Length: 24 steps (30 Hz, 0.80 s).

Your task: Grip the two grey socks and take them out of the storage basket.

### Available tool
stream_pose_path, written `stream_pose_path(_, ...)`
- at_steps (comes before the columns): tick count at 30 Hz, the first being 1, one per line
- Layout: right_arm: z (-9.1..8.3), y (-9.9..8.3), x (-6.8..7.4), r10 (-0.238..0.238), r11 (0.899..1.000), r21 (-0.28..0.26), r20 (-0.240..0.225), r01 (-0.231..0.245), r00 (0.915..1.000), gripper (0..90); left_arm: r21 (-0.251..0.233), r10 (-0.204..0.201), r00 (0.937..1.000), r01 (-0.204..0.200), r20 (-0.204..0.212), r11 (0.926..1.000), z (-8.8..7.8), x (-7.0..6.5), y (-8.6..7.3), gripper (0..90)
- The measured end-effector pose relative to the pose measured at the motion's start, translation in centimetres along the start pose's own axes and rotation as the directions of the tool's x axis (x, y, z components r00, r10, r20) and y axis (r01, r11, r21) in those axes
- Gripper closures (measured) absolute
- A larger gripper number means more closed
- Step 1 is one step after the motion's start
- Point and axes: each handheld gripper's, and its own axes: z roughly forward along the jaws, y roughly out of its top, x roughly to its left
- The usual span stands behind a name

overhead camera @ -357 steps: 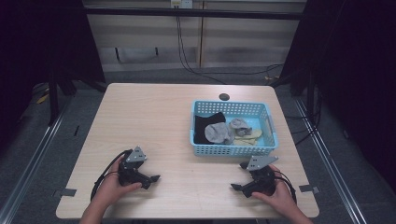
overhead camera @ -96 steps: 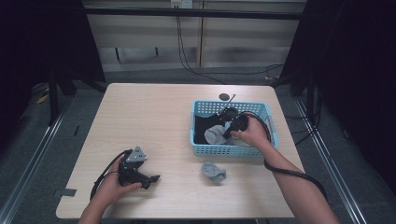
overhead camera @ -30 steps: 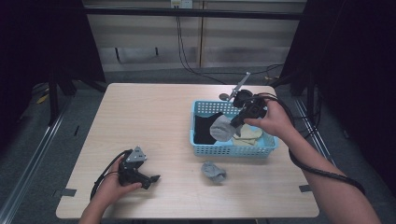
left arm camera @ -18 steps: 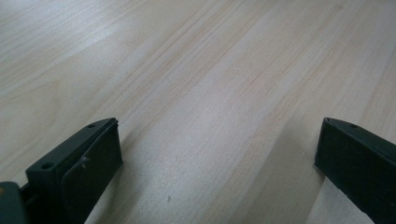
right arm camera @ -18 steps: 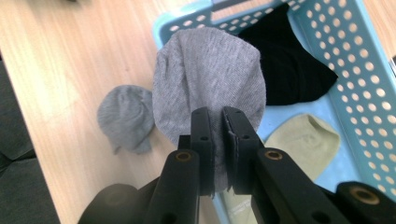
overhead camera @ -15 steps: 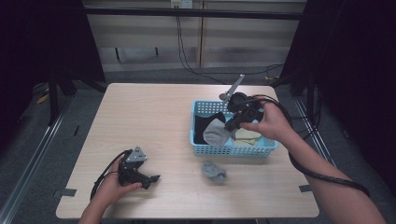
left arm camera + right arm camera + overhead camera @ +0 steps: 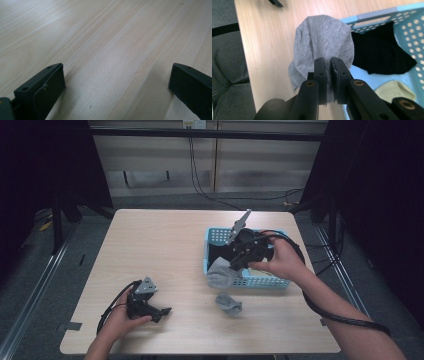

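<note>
My right gripper (image 7: 236,263) (image 7: 328,65) is shut on a grey sock (image 7: 220,274) (image 7: 322,42), which hangs over the left rim of the blue basket (image 7: 270,282) (image 7: 372,15). A second grey sock (image 7: 228,303) lies crumpled on the table in front of the basket. Inside the basket lie a black sock (image 7: 382,55) and a pale yellow one (image 7: 394,91). My left gripper (image 7: 165,311) rests on the table at the front left, held by a hand. Its jaws stand wide apart in the left gripper view, with bare wood between them (image 7: 117,82).
The light wooden table (image 7: 160,250) has open room across its left and middle. A cable (image 7: 340,315) trails from the right gripper along the forearm. Dark floor and metal rails surround the table.
The right gripper has carried the grey sock leftward and toward the front, from over the basket's middle to its left rim. The left hand has stayed still.
</note>
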Motion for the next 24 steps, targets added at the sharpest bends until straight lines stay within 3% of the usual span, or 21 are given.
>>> stream_pose_path(10,1.6,0.8,2.3,-0.048,0.999,0.015,-0.044,0.048,0.9979,83.0,0.001,0.002,1.0,-0.002,0.0,1.0,0.0,0.0,0.0,0.0)
stream_pose_path(24,4.2,1.4,3.9,-0.107,0.993,0.041,-0.102,0.112,0.989,82.8,0.007,0.009,1.0,-0.009,0.001,0.9999,0.0,0.1,0.0,0.0)
